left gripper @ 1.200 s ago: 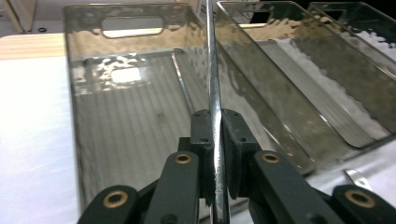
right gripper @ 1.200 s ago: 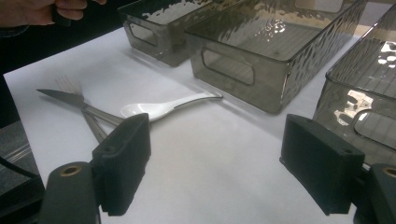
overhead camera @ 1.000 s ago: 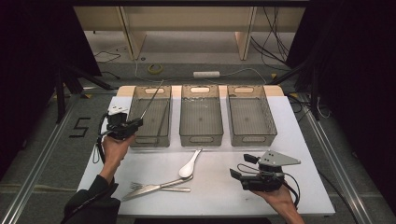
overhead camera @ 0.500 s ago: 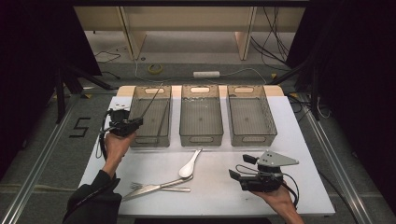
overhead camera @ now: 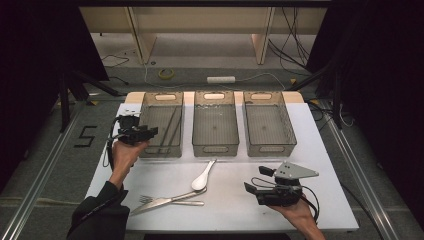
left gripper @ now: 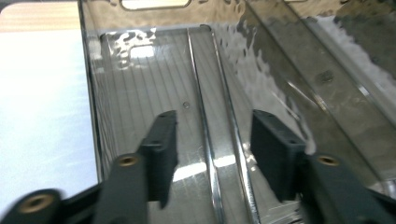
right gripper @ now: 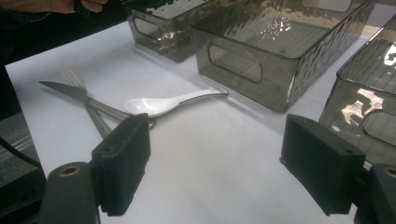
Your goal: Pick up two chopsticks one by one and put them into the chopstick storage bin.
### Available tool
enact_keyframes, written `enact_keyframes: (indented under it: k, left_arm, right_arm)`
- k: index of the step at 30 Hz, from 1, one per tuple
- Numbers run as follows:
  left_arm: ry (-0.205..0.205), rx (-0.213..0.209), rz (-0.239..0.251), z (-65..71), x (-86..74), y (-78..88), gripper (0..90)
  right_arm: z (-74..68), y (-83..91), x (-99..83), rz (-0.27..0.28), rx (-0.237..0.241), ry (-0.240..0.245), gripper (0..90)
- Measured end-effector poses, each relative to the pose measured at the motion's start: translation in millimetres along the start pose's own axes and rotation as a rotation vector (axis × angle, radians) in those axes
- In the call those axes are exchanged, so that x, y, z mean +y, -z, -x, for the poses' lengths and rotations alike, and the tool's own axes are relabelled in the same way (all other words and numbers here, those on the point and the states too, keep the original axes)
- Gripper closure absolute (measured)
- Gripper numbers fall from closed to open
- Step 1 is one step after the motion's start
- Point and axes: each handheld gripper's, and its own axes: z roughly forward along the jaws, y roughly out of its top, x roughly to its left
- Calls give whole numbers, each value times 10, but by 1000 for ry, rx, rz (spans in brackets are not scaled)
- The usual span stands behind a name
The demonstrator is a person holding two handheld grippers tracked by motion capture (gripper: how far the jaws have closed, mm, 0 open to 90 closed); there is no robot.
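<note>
A: How far along does the sorting look?

B: Early, I'd judge. A pair of thin metal chopsticks (left gripper: 219, 140) lies lengthwise on the floor of the left bin (overhead camera: 161, 125), and that seems to be the one piece put away. The middle bin (overhead camera: 214, 125) and the right bin (overhead camera: 266, 125) hold nothing I can make out.

A: And what is left on the table?

B: Three pieces on the white table (overhead camera: 330, 150), near the person's edge: a white spoon (overhead camera: 203, 176) just in front of the middle bin, and nearer and to the left a knife (overhead camera: 162, 201) crossed over a fork (overhead camera: 172, 202), touching each other.

A: What is the left gripper doing?

B: The left gripper (overhead camera: 145, 133) sits over the near left part of the left bin, the forearm reaching up from the near left corner. In the left gripper view its jaws have just been opening; they stand apart, pointing down into the bin, with the chopsticks lying between them on the floor and neither pad pressing on them. So the chopsticks are released.

A: And the right one?

B: The right gripper (overhead camera: 260, 186) is held low over the near right of the table, pointing left toward the cutlery. Its jaws stand wide and grasp nothing; the spoon lies well ahead of them.
</note>
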Motion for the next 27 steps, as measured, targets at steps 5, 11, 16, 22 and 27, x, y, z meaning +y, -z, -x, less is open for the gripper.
enact_keyframes:
  k: [5,11,16,22,27]
  left_arm:
    - [-9,-25,-1,84,21,60,346]
    - [-22,-58,2,204,14,129,280]
    - [-51,-111,-19,307,24,197,237]
    - [-71,-153,-19,417,31,262,200]
    - [-86,-183,-26,500,12,291,190]
  right_arm:
    - [0,8,1,-5,-5,3,248]
    - [-2,13,5,-3,-14,2,247]
    - [2,20,5,-1,-20,1,247]
    - [1,22,7,3,-24,-1,247]
    - [2,21,7,5,-28,2,246]
